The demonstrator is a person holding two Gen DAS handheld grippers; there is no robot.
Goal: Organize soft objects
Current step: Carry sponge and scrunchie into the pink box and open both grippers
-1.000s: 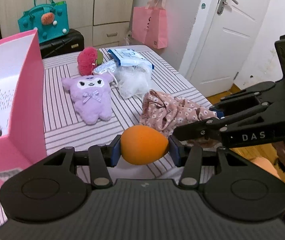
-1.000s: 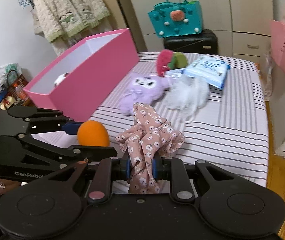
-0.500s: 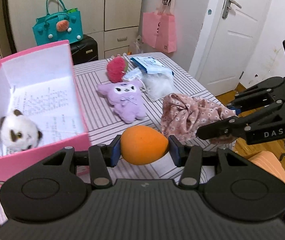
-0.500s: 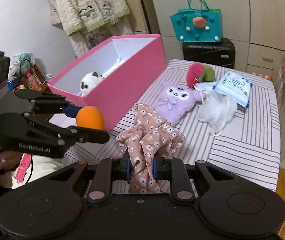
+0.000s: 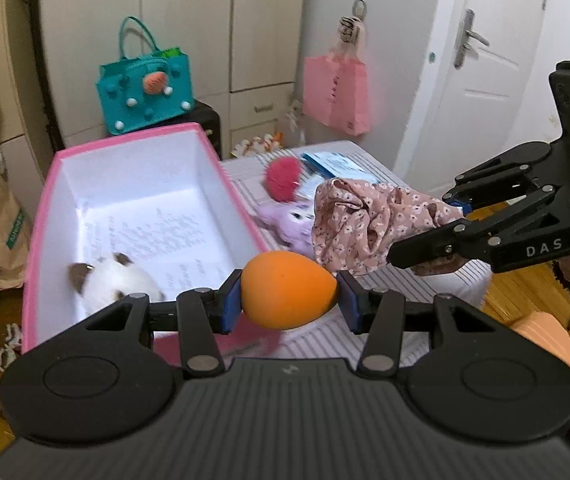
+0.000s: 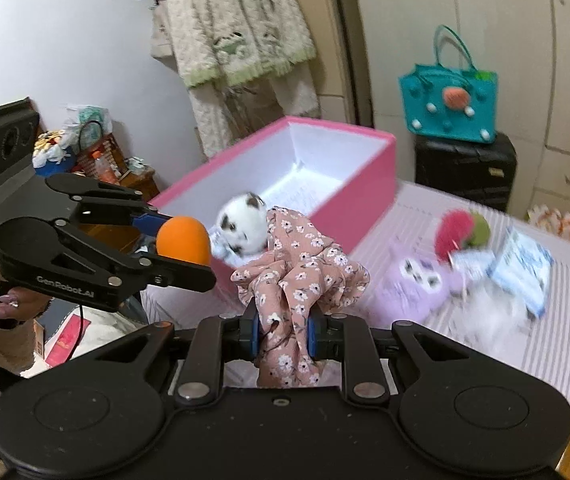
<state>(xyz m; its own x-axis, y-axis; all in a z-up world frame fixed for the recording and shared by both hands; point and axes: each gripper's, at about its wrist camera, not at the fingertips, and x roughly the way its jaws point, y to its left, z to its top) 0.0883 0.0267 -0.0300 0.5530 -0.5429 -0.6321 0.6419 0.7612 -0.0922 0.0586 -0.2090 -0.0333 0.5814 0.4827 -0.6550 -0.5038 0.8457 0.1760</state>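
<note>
Both tools, left (image 5: 289,296) with the orange sponge (image 5: 287,295), have risen toward the pink box (image 5: 41,216).

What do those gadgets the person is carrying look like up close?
Both are matte black, with hinged linkage arms and blue pads at the fingertips. The left hand-held gripper carries white "GenRobot.AI" lettering; the right hand-held gripper reads "DAS". A thin black cable hangs below the left one. The person wears fuzzy cream sleeves and painted nails.
</note>
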